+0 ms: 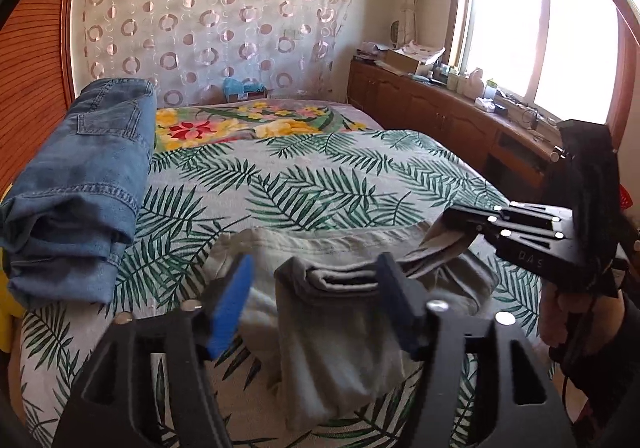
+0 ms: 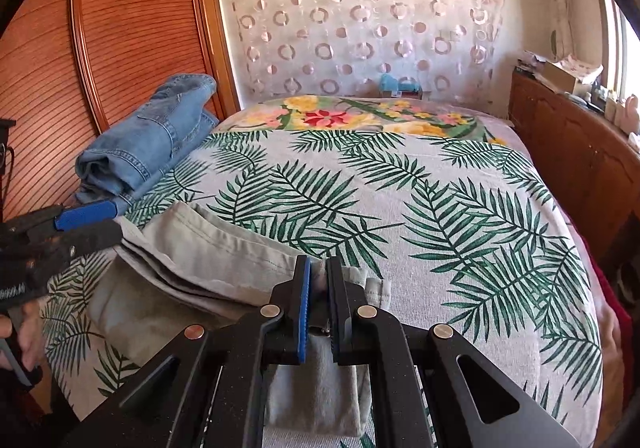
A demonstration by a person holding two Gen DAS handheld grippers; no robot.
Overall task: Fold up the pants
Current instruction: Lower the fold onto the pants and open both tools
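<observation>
The grey pants (image 1: 348, 312) lie partly folded on the bed (image 1: 320, 184), at its near edge, their long axis running crosswise between the two grippers. The right gripper (image 2: 319, 280) is clamped on the pants' right end, cloth pinched between its fingers. The left gripper (image 1: 316, 280) stands wide apart, holding nothing, straddling the folded edge just ahead. Folded jeans (image 1: 80, 184) sit left of the pants, apart.

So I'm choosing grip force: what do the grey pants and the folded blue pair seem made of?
The grey pants look like matte woven cotton twill, with a fine weave and soft creases. The blue pair looks like faded denim, with contrast stitching and thick rolled hems. Fibre content can't be confirmed.
</observation>
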